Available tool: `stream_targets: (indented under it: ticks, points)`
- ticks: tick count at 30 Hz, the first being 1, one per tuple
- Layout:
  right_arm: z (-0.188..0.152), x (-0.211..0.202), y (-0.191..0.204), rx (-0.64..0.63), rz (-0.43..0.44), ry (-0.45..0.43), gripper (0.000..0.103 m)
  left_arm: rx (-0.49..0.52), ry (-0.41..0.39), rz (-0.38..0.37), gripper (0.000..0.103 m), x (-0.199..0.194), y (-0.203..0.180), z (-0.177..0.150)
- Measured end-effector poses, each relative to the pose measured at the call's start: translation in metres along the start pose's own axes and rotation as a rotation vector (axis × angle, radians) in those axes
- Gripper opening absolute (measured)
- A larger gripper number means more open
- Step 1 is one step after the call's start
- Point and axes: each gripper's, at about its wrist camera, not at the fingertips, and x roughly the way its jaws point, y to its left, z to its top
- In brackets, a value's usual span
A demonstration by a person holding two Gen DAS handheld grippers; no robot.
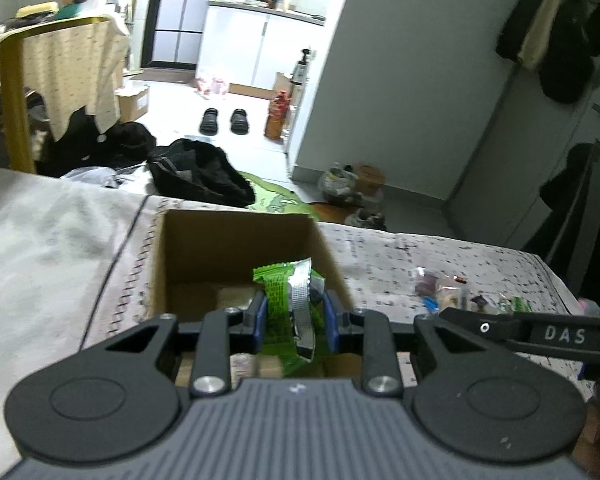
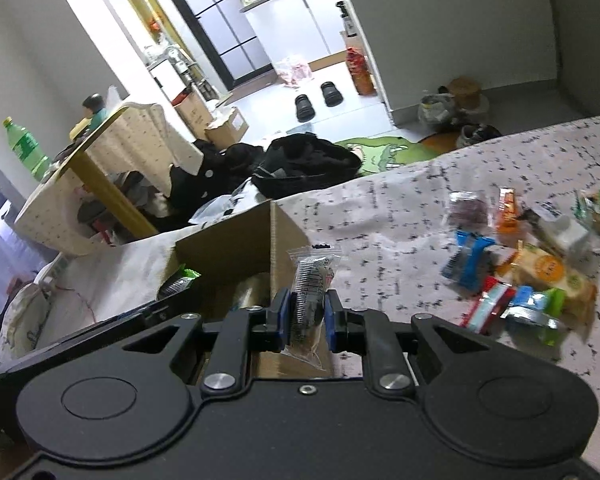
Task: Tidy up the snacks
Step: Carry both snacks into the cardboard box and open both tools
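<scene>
My left gripper [image 1: 294,316] is shut on a green snack packet [image 1: 280,296] with a silver seam, held above the open cardboard box [image 1: 188,248]. Pale packets lie on the box floor. My right gripper [image 2: 305,314] is shut on a clear packet with a dark snack [image 2: 312,280], at the box's right wall [image 2: 288,232]. The left gripper and its green packet [image 2: 180,278] show over the box in the right wrist view. A pile of loose snacks [image 2: 520,264] lies on the patterned bedspread [image 2: 400,200] to the right, also seen as loose snacks [image 1: 452,292] in the left wrist view.
The box stands on a bed beside a white blanket [image 1: 40,240]. Beyond the bed's edge lie dark clothes [image 1: 200,176], a green mat [image 1: 276,196], slippers [image 1: 224,120] and a draped chair [image 1: 60,72]. A person [image 1: 74,0] sits far off.
</scene>
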Motion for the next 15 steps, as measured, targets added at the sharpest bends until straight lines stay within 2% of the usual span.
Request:
stream_targets:
  ticks: [11,13,15]
  points:
    - [-0.005,0.016,0.028,-0.001,0.061,0.047,0.018,-0.06,0.01,0.042,0.029,-0.006,0.028,-0.004]
    - [-0.005,0.018,0.032,-0.009,0.079,0.056,0.019,-0.065,0.01,0.054,0.031,-0.008,0.03,-0.004]
    - [-0.004,0.019,0.035,-0.011,0.101,0.061,0.023,-0.08,0.018,0.057,0.037,-0.009,0.033,-0.002]
